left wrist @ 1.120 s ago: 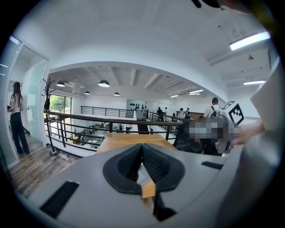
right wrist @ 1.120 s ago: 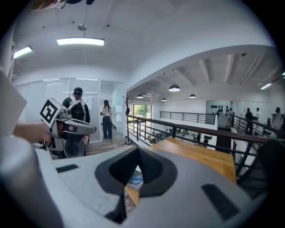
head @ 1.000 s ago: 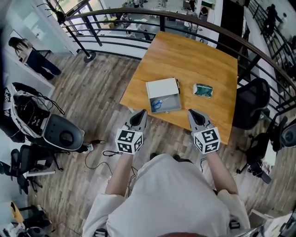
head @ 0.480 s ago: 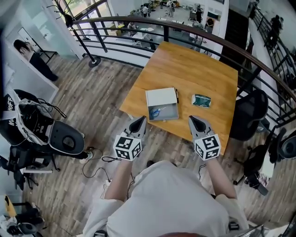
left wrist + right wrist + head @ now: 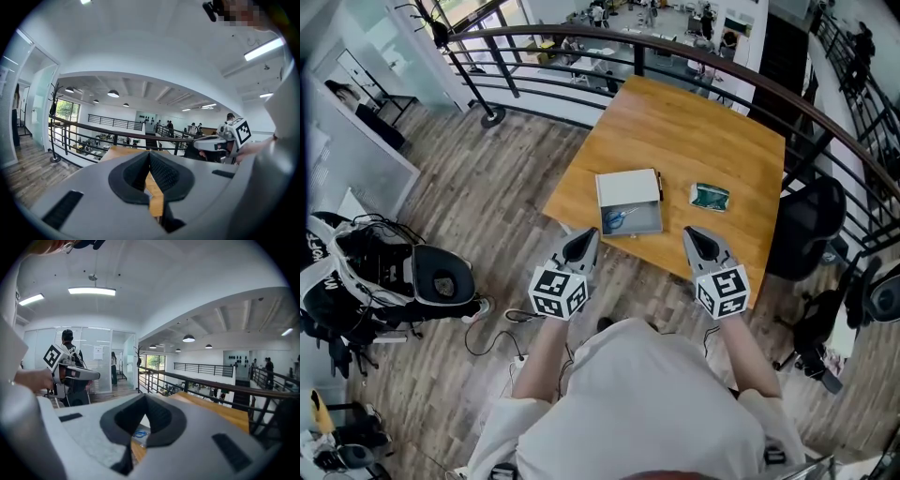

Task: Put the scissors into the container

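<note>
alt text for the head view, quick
Blue scissors lie in an open white container on a wooden table, beside a green packet. Seen from above, a person holds the left gripper and right gripper shut and empty, short of the table's near edge.

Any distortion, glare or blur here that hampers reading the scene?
Head view: sharp and evenly lit; the wide-angle bend curves the railing; the scissors in the container are small but legible. Left gripper view: strong fisheye, dark corners, distant background soft. Right gripper view: same fisheye; the ceiling lamp is blown out.
</note>
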Demonstrator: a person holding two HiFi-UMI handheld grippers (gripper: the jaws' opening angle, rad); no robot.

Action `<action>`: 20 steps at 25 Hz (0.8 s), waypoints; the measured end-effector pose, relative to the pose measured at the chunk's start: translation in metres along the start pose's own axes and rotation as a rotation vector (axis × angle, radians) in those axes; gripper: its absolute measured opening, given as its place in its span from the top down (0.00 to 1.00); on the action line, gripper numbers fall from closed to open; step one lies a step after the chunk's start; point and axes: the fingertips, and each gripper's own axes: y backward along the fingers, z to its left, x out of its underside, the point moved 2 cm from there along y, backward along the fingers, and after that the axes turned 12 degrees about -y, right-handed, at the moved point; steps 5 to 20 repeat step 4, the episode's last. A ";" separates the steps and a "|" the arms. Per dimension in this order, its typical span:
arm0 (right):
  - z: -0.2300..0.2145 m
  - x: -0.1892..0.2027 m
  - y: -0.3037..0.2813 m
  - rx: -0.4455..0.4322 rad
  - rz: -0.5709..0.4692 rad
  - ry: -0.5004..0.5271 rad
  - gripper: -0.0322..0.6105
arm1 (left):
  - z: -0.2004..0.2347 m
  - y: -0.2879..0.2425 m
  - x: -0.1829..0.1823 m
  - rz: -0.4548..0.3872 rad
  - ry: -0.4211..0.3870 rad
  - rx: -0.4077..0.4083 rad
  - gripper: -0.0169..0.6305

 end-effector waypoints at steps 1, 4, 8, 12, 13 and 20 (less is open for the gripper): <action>0.000 -0.001 -0.001 -0.001 -0.001 0.001 0.95 | 0.000 -0.001 0.000 0.001 0.001 0.001 0.98; -0.001 -0.002 -0.002 -0.004 -0.003 0.003 0.95 | 0.001 -0.003 0.000 0.002 0.004 0.001 0.98; -0.001 -0.002 -0.002 -0.004 -0.003 0.003 0.95 | 0.001 -0.003 0.000 0.002 0.004 0.001 0.98; -0.001 -0.002 -0.002 -0.004 -0.003 0.003 0.95 | 0.001 -0.003 0.000 0.002 0.004 0.001 0.98; -0.001 -0.002 -0.002 -0.004 -0.003 0.003 0.95 | 0.001 -0.003 0.000 0.002 0.004 0.001 0.98; -0.001 -0.002 -0.002 -0.004 -0.003 0.003 0.95 | 0.001 -0.003 0.000 0.002 0.004 0.001 0.98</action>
